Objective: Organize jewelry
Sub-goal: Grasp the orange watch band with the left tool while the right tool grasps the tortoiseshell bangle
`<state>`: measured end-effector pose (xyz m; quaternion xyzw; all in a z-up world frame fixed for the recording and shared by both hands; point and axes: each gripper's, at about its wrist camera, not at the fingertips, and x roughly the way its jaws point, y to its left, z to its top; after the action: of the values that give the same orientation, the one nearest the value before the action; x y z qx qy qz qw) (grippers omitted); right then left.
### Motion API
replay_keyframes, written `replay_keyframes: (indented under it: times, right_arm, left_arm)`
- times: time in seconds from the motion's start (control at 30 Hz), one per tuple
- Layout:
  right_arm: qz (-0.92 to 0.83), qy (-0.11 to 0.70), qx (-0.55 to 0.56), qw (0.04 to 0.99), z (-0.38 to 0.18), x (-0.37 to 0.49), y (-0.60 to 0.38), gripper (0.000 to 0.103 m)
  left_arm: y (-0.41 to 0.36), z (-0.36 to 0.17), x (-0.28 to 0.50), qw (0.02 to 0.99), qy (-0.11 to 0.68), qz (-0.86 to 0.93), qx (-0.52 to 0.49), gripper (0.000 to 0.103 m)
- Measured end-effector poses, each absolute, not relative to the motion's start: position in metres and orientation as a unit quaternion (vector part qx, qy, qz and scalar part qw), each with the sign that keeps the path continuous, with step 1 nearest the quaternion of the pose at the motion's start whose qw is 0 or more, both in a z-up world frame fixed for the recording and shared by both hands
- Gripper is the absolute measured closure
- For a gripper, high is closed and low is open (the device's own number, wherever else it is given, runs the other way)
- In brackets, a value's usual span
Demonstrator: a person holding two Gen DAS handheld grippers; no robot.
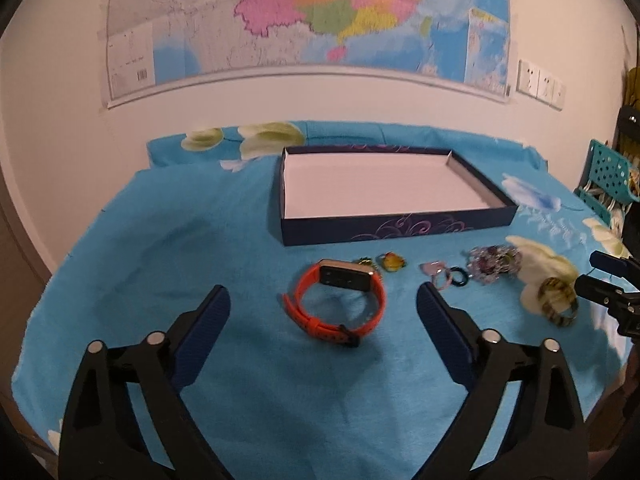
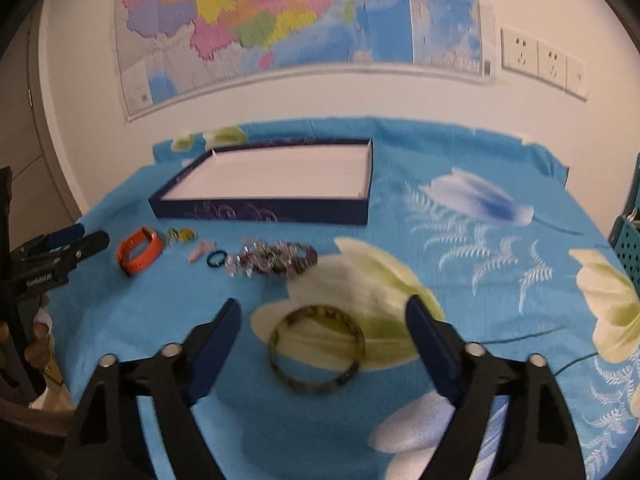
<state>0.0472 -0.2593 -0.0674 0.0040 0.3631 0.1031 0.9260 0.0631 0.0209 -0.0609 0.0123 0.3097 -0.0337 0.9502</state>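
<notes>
An orange watch (image 1: 316,322) with a dark face lies on the blue flowered cloth. My left gripper (image 1: 322,291) stands open around it, pads clear of the strap. A mottled olive bangle (image 2: 280,364) lies flat between the fingers of my open right gripper (image 2: 324,302), untouched. Behind both sits an open dark blue box (image 1: 400,226) with a white floor and nothing in it. Between watch and bangle lie small glass charms (image 1: 390,262), a pink piece (image 1: 432,268), a dark ring (image 1: 458,276) and a beaded bracelet (image 1: 494,264).
The cloth (image 2: 460,208) covers a table against a white wall with a large map (image 1: 304,12). Teal perforated baskets (image 1: 608,168) stand off the table's right side. Wall sockets (image 2: 536,60) are at upper right. A hand (image 2: 38,336) shows at the left edge.
</notes>
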Motion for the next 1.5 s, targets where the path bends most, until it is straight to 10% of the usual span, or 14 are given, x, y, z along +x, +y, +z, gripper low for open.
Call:
replay_keyframes:
  times: [0.8, 1.0, 1.5]
  right_arm:
    - [0.123, 0.436, -0.022, 0.891, -0.094, 0.081, -0.265, 0.096]
    - [0.138, 0.436, -0.011, 0.889, -0.091, 0.084, -0.266, 0.097]
    - [0.181, 0.376, 0.021, 0.909, -0.045, 0.116, -0.26, 0.097]
  left_arm:
    - [0.023, -0.092, 0.133, 0.904, 0.405, -0.106, 0.083, 0.08]
    - [0.028, -0.092, 0.131, 0.904, 0.41, -0.093, 0.072, 0.097]
    - [0.042, -0.048, 0.121, 0.923, 0.368, -0.113, -0.002, 0.097]
